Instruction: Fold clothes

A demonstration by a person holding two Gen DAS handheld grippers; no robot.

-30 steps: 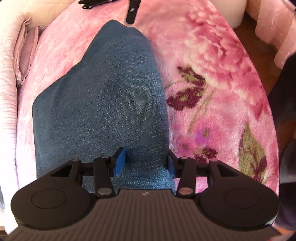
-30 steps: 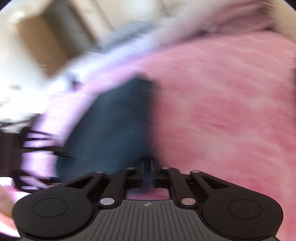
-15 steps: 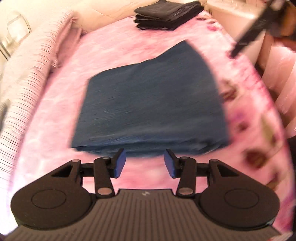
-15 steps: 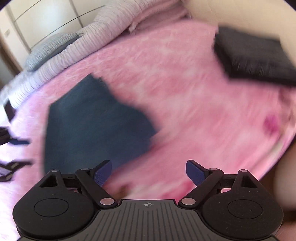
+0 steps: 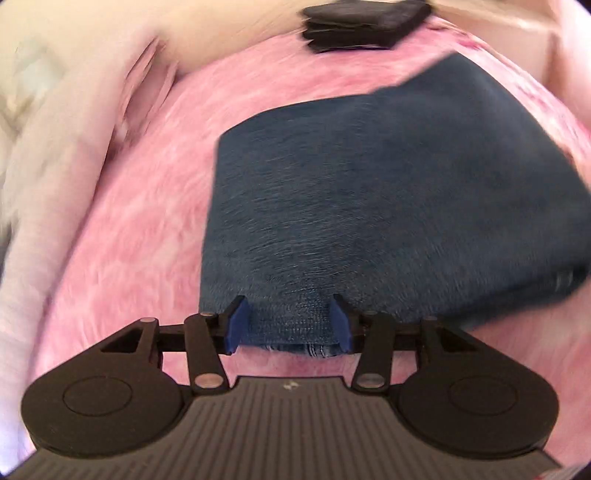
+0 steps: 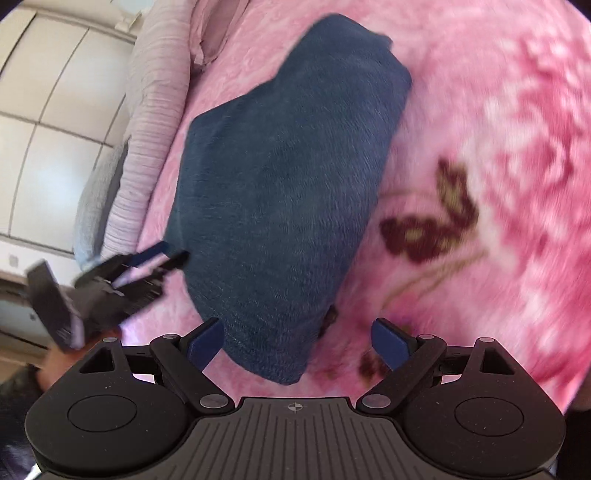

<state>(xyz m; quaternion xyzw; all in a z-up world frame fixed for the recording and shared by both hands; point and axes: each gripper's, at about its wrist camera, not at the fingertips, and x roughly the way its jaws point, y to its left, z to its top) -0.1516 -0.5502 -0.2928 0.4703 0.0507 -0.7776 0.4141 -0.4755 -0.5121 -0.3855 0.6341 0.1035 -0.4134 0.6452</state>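
A folded blue denim garment point(image 5: 369, 206) lies on the pink floral blanket point(image 5: 140, 221). My left gripper point(image 5: 288, 325) is open, its blue pads on either side of the garment's near edge, which sits between the jaws. In the right wrist view the same garment point(image 6: 280, 192) stretches away from my right gripper point(image 6: 299, 343). The right gripper is wide open, with the garment's near corner between its jaws, closer to the left pad. The left gripper also shows in the right wrist view point(image 6: 173, 254) at the garment's left edge.
A stack of folded dark clothes point(image 5: 365, 22) sits at the far end of the bed. Striped pale bedding point(image 6: 151, 122) runs along the left side. White cupboard doors point(image 6: 48, 110) stand beyond it. The blanket point(image 6: 480, 184) has dark flower prints to the right.
The left gripper has moved forward so the garment's near edge now sits between its open jaws. The right gripper opened about half a second ago and has swung back over the garment's corner.
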